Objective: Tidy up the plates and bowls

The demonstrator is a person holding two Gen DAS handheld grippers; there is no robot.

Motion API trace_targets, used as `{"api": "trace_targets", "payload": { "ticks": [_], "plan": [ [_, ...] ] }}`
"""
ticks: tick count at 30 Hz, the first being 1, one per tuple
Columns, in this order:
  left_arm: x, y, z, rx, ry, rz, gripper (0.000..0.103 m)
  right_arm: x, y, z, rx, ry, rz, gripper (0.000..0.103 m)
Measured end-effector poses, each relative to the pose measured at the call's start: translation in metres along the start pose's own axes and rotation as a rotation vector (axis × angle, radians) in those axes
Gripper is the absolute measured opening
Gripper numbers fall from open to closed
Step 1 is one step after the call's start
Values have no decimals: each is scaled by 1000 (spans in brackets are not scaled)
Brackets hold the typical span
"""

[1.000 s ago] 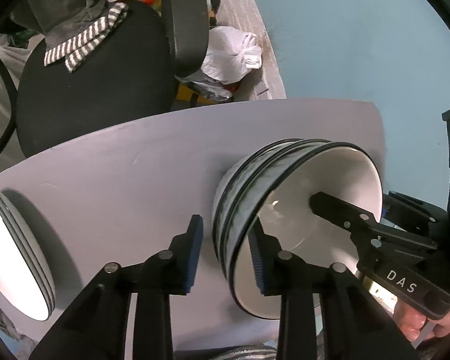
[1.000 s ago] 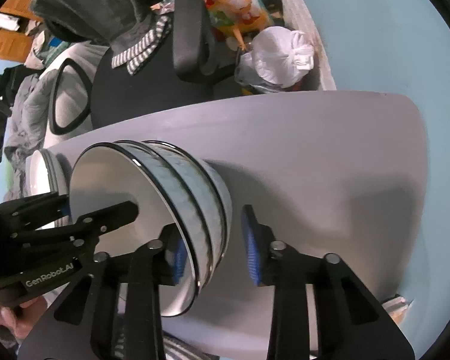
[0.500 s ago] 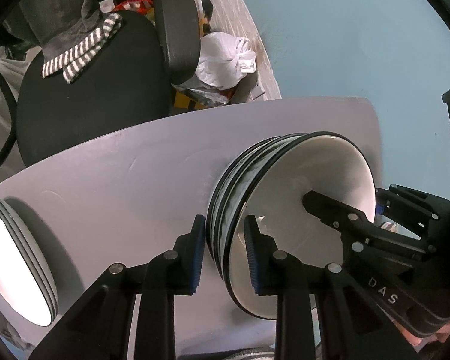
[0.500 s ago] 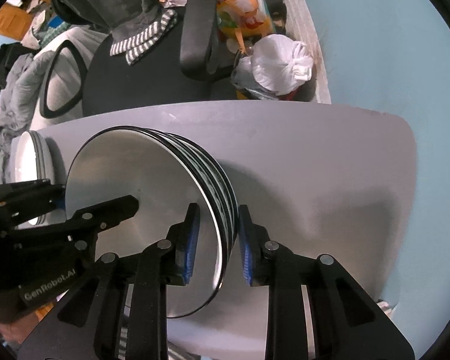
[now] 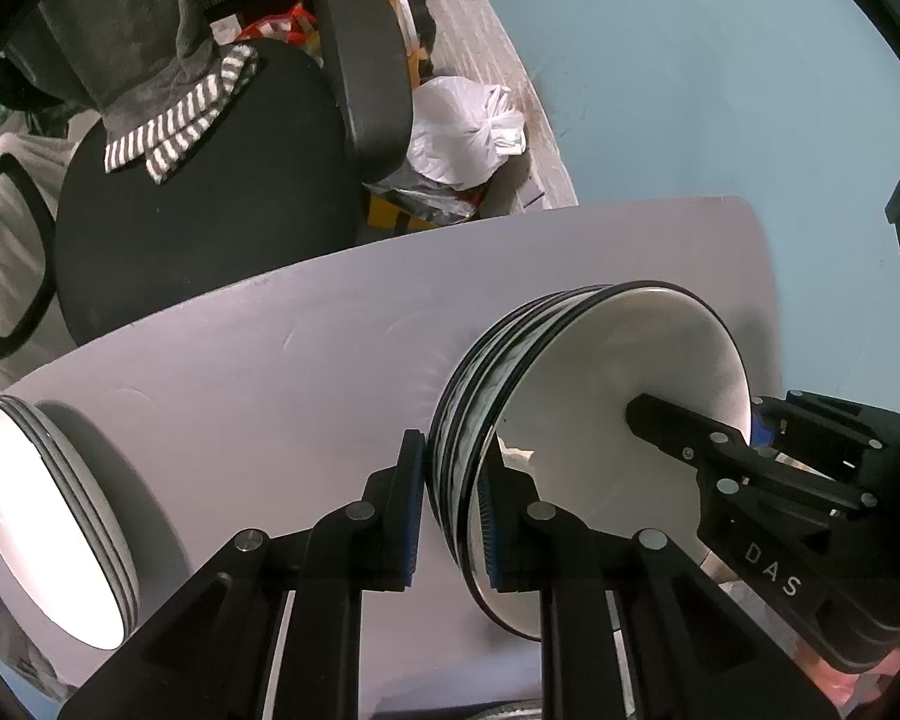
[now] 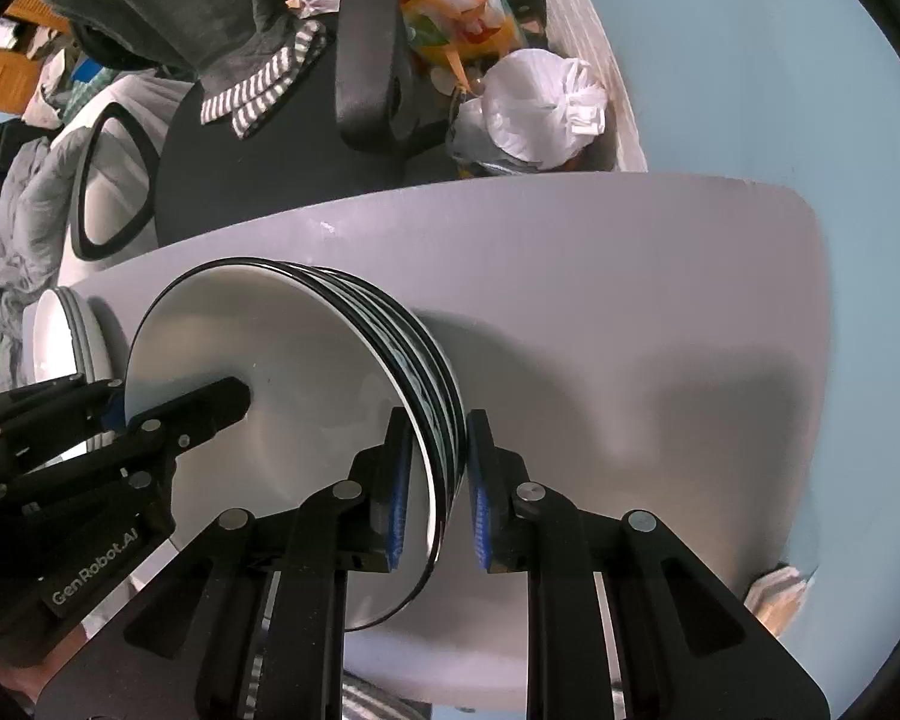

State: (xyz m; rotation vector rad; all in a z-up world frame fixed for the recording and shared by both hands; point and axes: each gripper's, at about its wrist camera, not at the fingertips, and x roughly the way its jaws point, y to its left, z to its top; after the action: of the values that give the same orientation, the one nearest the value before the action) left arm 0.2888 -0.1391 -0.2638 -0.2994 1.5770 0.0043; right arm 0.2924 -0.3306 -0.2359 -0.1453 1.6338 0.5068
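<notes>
Bowl stack (image 5: 576, 396) newly clamped, undersides hidden.

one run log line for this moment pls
left gripper: shut on stack of black-rimmed white bowls | right gripper: shut on same stack | white plates: on grey table

The stacked bowls (image 5: 618, 396) look like glossy glazed ceramic, white inside with black rims. The plates (image 5: 48, 528) shine likewise. The worktop (image 6: 630, 276) is smooth and matt grey. Both tongs are matt black plastic with ribbed blue pads (image 6: 397, 510).
</notes>
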Motion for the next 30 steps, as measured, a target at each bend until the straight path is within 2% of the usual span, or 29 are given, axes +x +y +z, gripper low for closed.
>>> {"api": "trace_targets", "payload": {
  "ticks": [8,19,27,30],
  "plan": [
    [-4,8,-5,-17,-1,-2,16,-3,3,-5,31,-3,34,17],
    [-3,18,-10,-20,-5,-4,16,7,15,-5,30,15,26,17],
    [5,26,-7,-31,47,-69,17,9,12,-3,8,49,43,17],
    [8,30,-6,-51,66,-103,22,11,13,-3,6,66,48,17]
  ]
}}
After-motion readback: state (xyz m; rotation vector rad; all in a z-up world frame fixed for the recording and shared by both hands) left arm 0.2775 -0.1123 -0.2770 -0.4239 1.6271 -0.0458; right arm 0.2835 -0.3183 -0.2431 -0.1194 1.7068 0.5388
